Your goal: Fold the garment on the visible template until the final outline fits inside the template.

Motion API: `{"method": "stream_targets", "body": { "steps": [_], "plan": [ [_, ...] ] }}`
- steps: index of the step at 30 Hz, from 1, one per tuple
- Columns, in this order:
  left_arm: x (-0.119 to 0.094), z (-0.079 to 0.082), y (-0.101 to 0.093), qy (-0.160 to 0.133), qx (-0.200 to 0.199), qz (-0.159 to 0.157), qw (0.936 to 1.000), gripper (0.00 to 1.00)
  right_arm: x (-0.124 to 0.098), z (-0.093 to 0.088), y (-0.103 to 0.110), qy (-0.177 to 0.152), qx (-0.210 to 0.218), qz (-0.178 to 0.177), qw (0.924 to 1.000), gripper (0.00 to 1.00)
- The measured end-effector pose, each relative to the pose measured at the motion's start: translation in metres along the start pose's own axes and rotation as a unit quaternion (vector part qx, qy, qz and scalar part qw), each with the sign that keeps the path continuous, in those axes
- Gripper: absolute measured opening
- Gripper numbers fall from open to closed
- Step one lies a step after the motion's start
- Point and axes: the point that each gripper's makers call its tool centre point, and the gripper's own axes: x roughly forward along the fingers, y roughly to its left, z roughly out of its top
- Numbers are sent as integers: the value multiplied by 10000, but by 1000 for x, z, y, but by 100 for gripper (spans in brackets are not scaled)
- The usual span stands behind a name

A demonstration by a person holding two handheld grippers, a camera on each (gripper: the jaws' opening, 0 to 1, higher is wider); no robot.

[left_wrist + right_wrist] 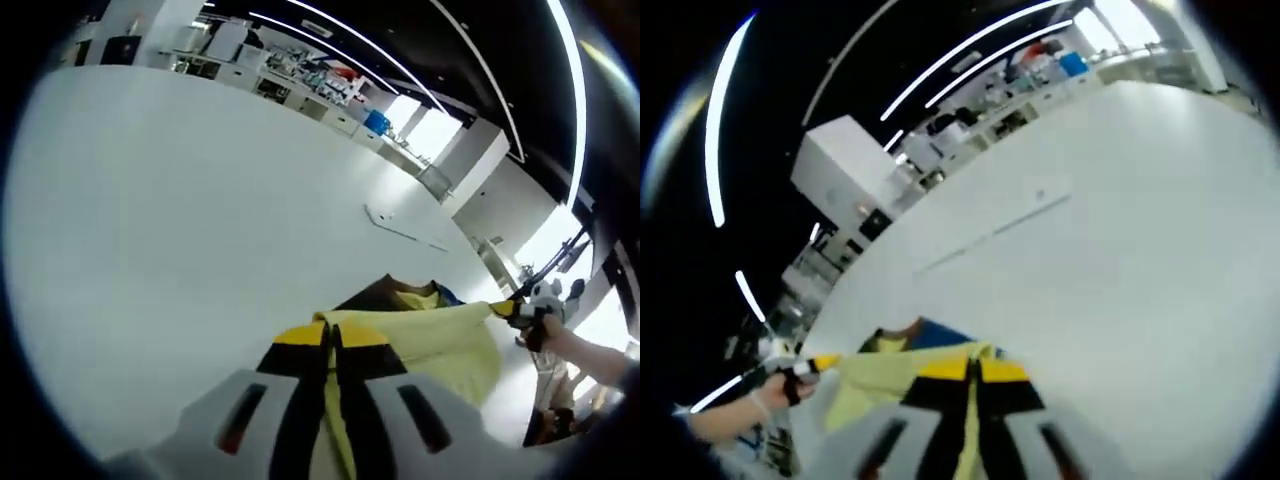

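A pale yellow garment with brown and blue parts hangs stretched between the two grippers above the white table. My left gripper is shut on one edge of the cloth, which runs between its yellow-tipped jaws. In the left gripper view, the right gripper, held in a hand, pinches the far corner. My right gripper is shut on the yellow garment. In the right gripper view, the left gripper holds the other end. A faint thin outline is marked on the table beyond the garment, and it shows again in the right gripper view as an outline.
The white table spreads wide around the garment. Shelves and desks with clutter line the far side of the room. A white block stands past the table's edge. Light strips run across the dark ceiling.
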Motion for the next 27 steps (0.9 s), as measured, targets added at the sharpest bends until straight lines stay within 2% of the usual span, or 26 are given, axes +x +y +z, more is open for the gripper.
{"method": "stream_targets", "body": {
  "steps": [3,8,19,23,27],
  "plan": [
    [2,-1,6,59,25,-1,10000,0,1,0,-2,29,0,-16,10000,0],
    [1,-1,3,76,144,-69,9998,0,0,-1,0,59,0,2,10000,0],
    [-2,4,-5,7,312,-279,9991,0,-4,-3,9,134,-442,87,9989,0],
    [-3,5,-3,38,434,-350,9984,3,-6,-1,10,123,-620,110,9979,9],
    [-9,0,-14,62,547,-475,9974,14,-9,-1,12,132,-881,143,9959,24]
  ]
}}
